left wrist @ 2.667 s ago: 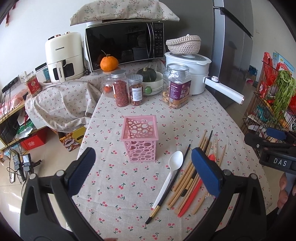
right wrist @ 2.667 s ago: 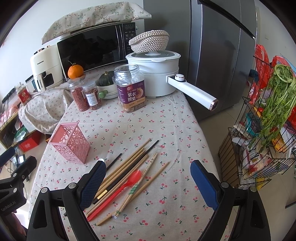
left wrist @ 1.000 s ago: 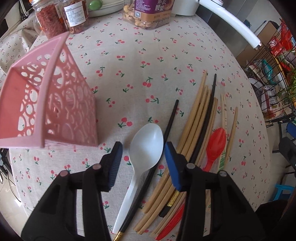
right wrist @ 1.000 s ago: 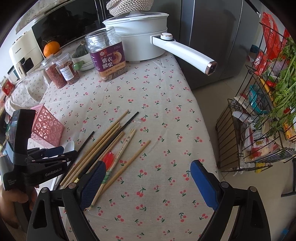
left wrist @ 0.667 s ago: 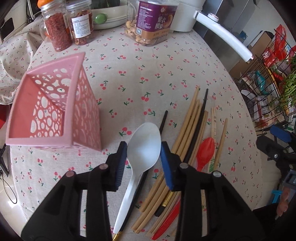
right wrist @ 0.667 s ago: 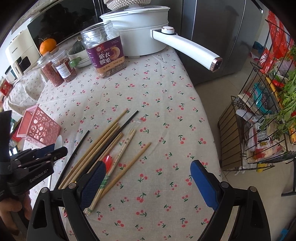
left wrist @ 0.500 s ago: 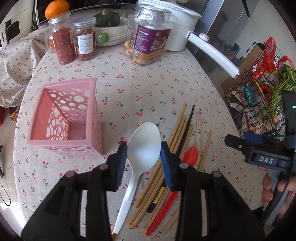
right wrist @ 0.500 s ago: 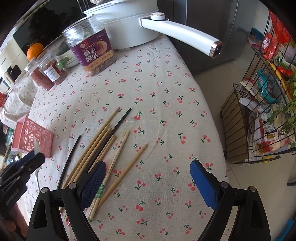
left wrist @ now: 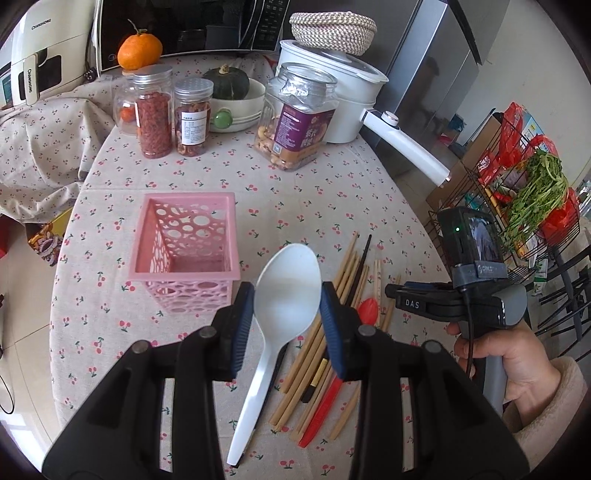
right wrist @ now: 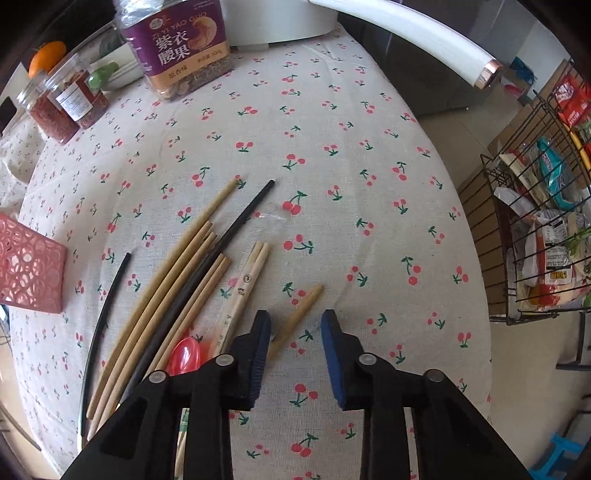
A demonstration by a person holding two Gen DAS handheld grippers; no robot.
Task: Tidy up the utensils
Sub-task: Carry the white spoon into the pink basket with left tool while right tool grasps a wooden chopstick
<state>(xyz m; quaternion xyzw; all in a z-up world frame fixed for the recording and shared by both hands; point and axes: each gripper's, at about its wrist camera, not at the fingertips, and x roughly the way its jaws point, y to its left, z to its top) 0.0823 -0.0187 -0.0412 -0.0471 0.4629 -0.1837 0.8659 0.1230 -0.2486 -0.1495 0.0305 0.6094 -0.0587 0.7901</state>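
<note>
1. Our left gripper (left wrist: 287, 295) pinches the white spoon (left wrist: 286, 291), lifted above the cherry tablecloth (left wrist: 303, 192).
2. The pink basket (left wrist: 184, 243) stands at ten o'clock from the spoon.
3. Our right gripper (right wrist: 295, 325) is closing around a lone bamboo chopstick (right wrist: 299, 314), pads not pressing.
4. Jars (left wrist: 155, 110) and a white pot (left wrist: 332, 96) stand at twelve o'clock.

Home kitchen. Microwave (left wrist: 177, 26) and air fryer (left wrist: 33, 55) at back, steel fridge (left wrist: 443, 74) beside them. Surface (left wrist: 295, 192) under cherry-print cloth carries a white electric pot (left wrist: 332, 107), 3 food jars (left wrist: 295, 118), a squash in a bowl (left wrist: 229, 96), an orange (left wrist: 139, 51). Wire rack (left wrist: 524, 206) with greens and packets stands alongside.
</note>
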